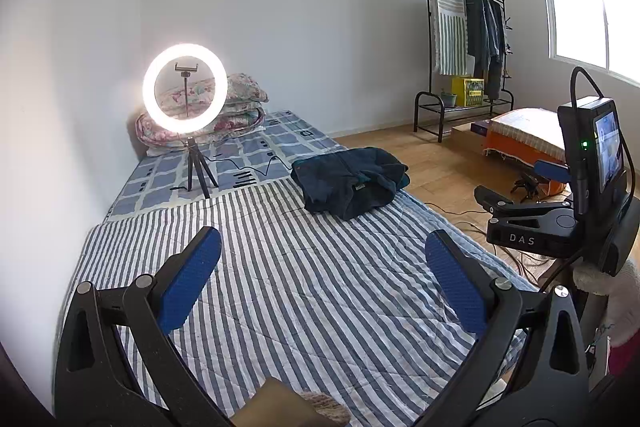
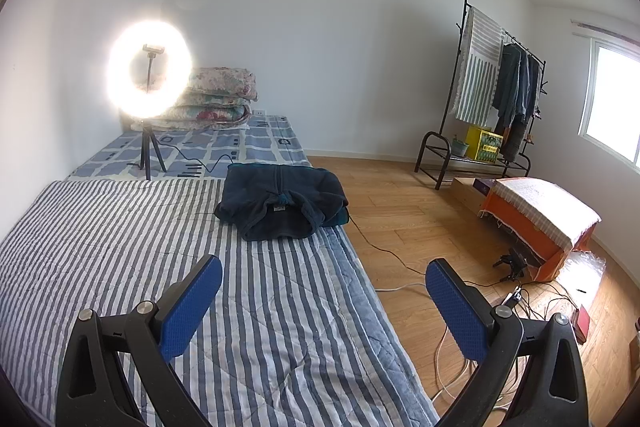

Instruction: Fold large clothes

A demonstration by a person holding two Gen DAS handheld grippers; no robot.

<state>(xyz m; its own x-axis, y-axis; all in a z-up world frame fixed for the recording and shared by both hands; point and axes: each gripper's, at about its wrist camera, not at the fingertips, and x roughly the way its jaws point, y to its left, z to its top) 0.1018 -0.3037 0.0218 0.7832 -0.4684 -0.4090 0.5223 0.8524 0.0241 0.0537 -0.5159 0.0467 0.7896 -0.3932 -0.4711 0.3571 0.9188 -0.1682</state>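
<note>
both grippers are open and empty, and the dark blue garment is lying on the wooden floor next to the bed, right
Not quite. The dark blue garment lies on the striped bed cover, near its edge, not on the wooden floor; the right wrist view shows this. The left gripper and right gripper are indeed open and empty.

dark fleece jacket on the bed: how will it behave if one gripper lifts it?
The dark jacket lies in soft, slumped folds, so it is probably floppy and will drape and unfold from a single pinch. It looks thick and fleecy, likely grippy against the textured pads. Bulky folds suggest moderate weight; a second grip probably helps.
</note>
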